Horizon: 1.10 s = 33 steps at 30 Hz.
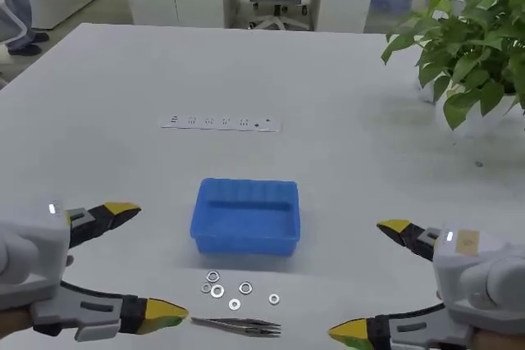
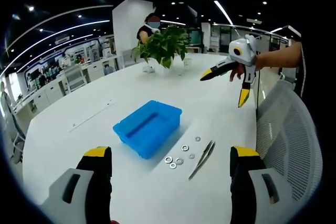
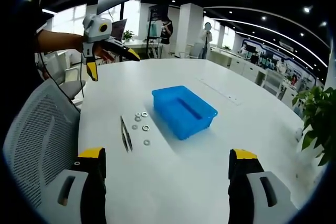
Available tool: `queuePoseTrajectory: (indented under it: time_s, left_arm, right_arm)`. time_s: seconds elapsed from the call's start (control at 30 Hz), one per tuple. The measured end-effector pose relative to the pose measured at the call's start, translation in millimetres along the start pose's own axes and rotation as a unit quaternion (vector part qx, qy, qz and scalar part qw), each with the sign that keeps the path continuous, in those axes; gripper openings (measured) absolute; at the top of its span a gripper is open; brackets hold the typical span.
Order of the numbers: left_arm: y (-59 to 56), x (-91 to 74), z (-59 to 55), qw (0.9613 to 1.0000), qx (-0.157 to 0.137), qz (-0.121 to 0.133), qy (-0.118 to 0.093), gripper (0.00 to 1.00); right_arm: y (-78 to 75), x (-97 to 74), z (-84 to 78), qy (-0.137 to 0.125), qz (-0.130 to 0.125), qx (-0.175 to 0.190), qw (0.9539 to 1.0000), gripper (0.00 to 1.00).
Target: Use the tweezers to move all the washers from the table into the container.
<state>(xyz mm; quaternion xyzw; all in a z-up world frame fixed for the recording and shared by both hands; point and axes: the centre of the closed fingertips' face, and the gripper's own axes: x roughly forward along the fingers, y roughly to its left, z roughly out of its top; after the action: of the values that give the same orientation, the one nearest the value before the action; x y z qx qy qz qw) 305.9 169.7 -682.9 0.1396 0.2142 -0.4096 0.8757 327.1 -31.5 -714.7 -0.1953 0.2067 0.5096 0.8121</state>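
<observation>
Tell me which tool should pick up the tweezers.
Left, by a small margin. In the head view the left tool has its lower jaw tip close beside one end of the tweezers; the right tool sits further off. Both are open and empty.

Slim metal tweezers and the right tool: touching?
Apart. The right gripper view shows bare white table between the slim metal tweezers and the open right tool.

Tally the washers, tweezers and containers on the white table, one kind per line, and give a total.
Small silver metal washers: 6
Thin silver metal tweezers: 1
Blue rectangular plastic container: 1
Total: 8
</observation>
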Motion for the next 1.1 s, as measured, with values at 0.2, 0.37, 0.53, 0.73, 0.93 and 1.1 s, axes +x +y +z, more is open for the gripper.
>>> queuePoseTrajectory:
  time_s: [0.2,0.37,0.53,0.73,0.93,1.1]
  left_arm:
    - [1.3,0.1,0.8,1.0,0.004,-0.003,0.002,0.99]
    - [2.1,0.4,0.6,0.9999,0.008,-0.007,0.007,0.99]
    - [2.7,1.2,0.8,0.9998,0.012,-0.013,0.011,0.99]
    - [2.9,3.4,0.2,0.9995,0.018,-0.02,0.017,0.99]
    - [2.7,6.1,-1.3,0.9989,0.025,-0.03,0.024,0.99]
    - [3.4,8.5,-4.6,0.9981,0.032,-0.04,0.034,0.99]
  right_arm:
    - [-0.5,-0.5,0.1,0.002,0.002,0.0,1.0,0.98]
    - [-1.6,0.0,-0.2,0.004,0.004,-0.001,1.0,0.97]
    - [-2.4,0.3,0.7,0.005,0.007,-0.002,1.0,0.97]
    - [-4.4,0.2,1.6,0.006,0.009,-0.006,0.9999,0.97]
    - [-6.2,0.7,3.2,0.007,0.012,-0.009,0.9999,0.97]
    - [-4.9,4.2,4.7,0.01,0.018,-0.014,0.9997,0.96]
